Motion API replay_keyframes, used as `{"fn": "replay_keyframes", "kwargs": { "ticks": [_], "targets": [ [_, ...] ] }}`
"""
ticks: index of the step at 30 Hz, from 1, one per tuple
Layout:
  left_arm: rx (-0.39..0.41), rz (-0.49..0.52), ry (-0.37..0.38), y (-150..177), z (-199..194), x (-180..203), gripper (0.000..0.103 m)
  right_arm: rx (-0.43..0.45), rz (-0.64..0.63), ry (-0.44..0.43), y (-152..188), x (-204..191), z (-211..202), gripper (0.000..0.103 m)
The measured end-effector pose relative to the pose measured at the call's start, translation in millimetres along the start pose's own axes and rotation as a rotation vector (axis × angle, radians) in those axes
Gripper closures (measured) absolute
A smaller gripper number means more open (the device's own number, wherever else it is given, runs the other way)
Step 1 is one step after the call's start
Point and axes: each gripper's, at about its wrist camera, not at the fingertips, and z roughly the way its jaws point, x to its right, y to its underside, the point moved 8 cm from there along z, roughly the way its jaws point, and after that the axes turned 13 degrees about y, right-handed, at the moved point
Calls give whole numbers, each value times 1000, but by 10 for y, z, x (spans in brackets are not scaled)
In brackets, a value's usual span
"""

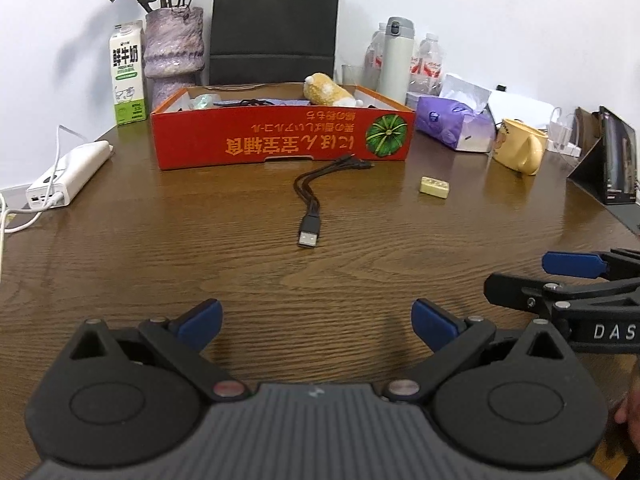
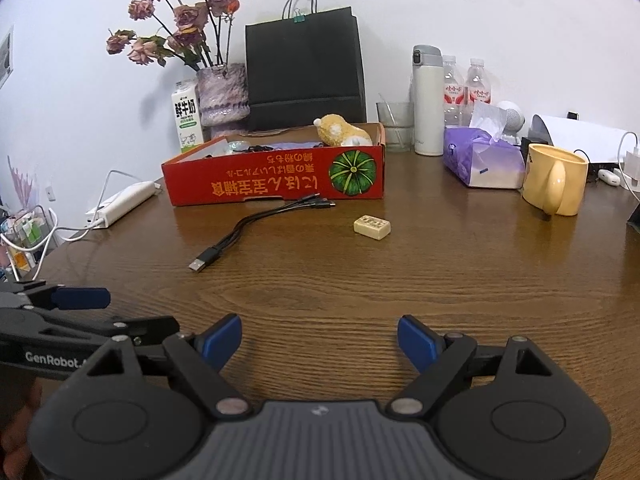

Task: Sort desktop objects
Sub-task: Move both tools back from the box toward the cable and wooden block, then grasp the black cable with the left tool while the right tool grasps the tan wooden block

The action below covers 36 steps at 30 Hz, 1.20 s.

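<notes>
A black multi-head USB cable [image 1: 310, 200] [image 2: 256, 232] lies on the brown wooden table just in front of a red cardboard box [image 1: 280, 138] [image 2: 276, 180]. A small cream block [image 1: 434, 188] [image 2: 372, 227] rests to the cable's right. Inside the box sit a yellow plush toy [image 1: 326, 90] [image 2: 340, 131] and other small items. My left gripper [image 1: 316, 320] hovers open over bare wood near the table's front, nothing between its blue pads. My right gripper [image 2: 320, 340] is likewise open and holds nothing. Each gripper shows at the other view's side edge.
Along the back stand a milk carton [image 1: 127, 76], a vase of dried flowers [image 1: 173, 52], a black paper bag [image 1: 274, 24], a white flask [image 2: 428, 100], water bottles, a purple tissue pack [image 2: 482, 160] and a yellow mug [image 2: 554, 178]. A white power bank [image 1: 70, 174] lies left.
</notes>
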Motion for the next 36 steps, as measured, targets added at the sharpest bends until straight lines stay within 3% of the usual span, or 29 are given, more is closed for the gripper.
{"fn": "replay_keyframes", "kwargs": {
  "ticks": [2, 4, 7, 11, 12, 15, 17, 21, 24, 26, 27, 29, 30, 32, 34, 36],
  "targets": [
    [-11, -5, -31, -45, 39, -43, 0, -46, 10, 16, -22, 24, 70, 18],
    [7, 13, -15, -144, 88, -68, 3, -57, 26, -10, -93, 56, 149, 19],
    [22, 51, -9, -414, 252, -110, 18, -51, -21, 25, -279, 90, 354, 21],
    [-2, 83, 69, -798, 696, -168, 34, -25, -97, 62, -563, 96, 710, 23],
    [-22, 85, 60, -865, 818, -204, 45, -31, -106, 63, -619, 83, 815, 29],
    [-75, 67, 63, -1042, 1167, -310, 54, -42, -128, 57, -740, 50, 1077, 36],
    [-92, 62, 81, -1117, 1327, -349, 53, -47, -133, 51, -782, 31, 1212, 37],
    [-124, 86, 134, -1282, 1661, -329, 34, -71, -114, 12, -798, 11, 1384, 51],
    [-148, 122, 184, -1332, 1870, -214, 34, -58, -125, 0, -793, -23, 1410, 51],
    [-150, 146, 160, -1330, 1938, -144, 34, -53, -125, -9, -798, -34, 1408, 60],
    [-147, 163, 136, -1324, 1931, -110, 50, -47, -126, -12, -802, -35, 1402, 69],
    [-141, 157, 153, -1303, 1866, -48, 80, -46, -117, -15, -800, -31, 1399, 69],
    [-138, 161, 148, -1280, 1825, -35, 89, -44, -115, -14, -798, -33, 1392, 70],
    [-124, 139, 139, -1216, 1728, -41, 90, -44, -113, -21, -790, -49, 1368, 70],
    [-92, 67, 147, -1124, 1537, -91, 100, -41, -107, -60, -779, -95, 1321, 70],
    [-66, -1, 166, -1057, 1307, -156, 99, -9, -121, -65, -783, -155, 1232, 70]
  ]
}}
